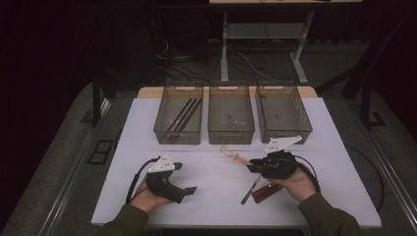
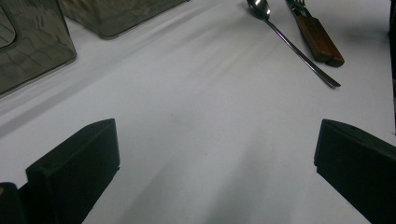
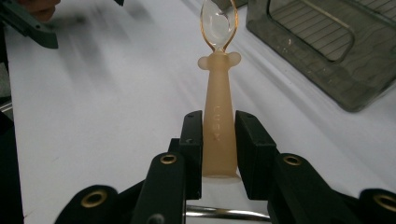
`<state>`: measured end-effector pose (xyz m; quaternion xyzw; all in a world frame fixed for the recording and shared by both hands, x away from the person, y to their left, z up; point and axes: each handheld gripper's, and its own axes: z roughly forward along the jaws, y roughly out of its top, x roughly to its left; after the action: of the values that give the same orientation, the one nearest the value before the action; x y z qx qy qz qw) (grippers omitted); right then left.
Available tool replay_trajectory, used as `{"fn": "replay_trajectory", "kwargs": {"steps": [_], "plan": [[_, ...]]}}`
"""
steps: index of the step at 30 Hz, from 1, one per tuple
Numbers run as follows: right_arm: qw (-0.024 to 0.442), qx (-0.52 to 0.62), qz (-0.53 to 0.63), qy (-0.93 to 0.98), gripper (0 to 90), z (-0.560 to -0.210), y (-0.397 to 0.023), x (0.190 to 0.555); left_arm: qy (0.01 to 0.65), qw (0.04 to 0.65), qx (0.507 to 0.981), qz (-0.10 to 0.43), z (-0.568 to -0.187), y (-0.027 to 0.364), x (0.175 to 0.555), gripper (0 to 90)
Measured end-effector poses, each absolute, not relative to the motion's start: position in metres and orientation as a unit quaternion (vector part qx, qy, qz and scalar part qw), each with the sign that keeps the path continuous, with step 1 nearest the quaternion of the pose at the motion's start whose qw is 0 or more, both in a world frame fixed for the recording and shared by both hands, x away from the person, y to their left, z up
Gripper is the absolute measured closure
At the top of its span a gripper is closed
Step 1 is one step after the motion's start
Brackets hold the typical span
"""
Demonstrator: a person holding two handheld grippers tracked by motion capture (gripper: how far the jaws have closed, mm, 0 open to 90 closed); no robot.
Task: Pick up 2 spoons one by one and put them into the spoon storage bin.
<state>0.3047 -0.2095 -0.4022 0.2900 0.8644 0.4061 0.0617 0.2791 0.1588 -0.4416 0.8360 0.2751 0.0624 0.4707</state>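
Right gripper point(image 3: 218, 140) jaws clamp spoon point(image 3: 218, 112), bowl pointing away.

Dim room, my white table point(image 1: 221, 167) the one lit surface; soft shadows under my hands; the table smeared with streaky blur in both gripper views; surroundings black.

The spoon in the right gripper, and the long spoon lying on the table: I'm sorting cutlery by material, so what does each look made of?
The held spoon looks like soft plastic or silicone: matte peach handle, translucent amber-rimmed bowl. The right gripper clamps its handle. The long spoon looks like polished steel: thin, grey, with bright glints. Neither is certain by look alone.
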Motion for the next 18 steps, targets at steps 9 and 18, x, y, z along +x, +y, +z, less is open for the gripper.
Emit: {"fn": "replay_trajectory", "kwargs": {"steps": [9, 18], "plan": [[0.069, 0.293, 0.417, 0.858, 73.7, -0.392, -0.209, 0.316, 0.275, 0.472, 0.835, 0.063, -0.441, 0.159, 0.279, 0.0], [0.076, 0.300, 0.426, 0.850, 73.7, -0.384, -0.209, 0.329, 0.272, 0.472, 0.836, 0.063, -0.442, 0.159, 0.280, 0.0]]}}
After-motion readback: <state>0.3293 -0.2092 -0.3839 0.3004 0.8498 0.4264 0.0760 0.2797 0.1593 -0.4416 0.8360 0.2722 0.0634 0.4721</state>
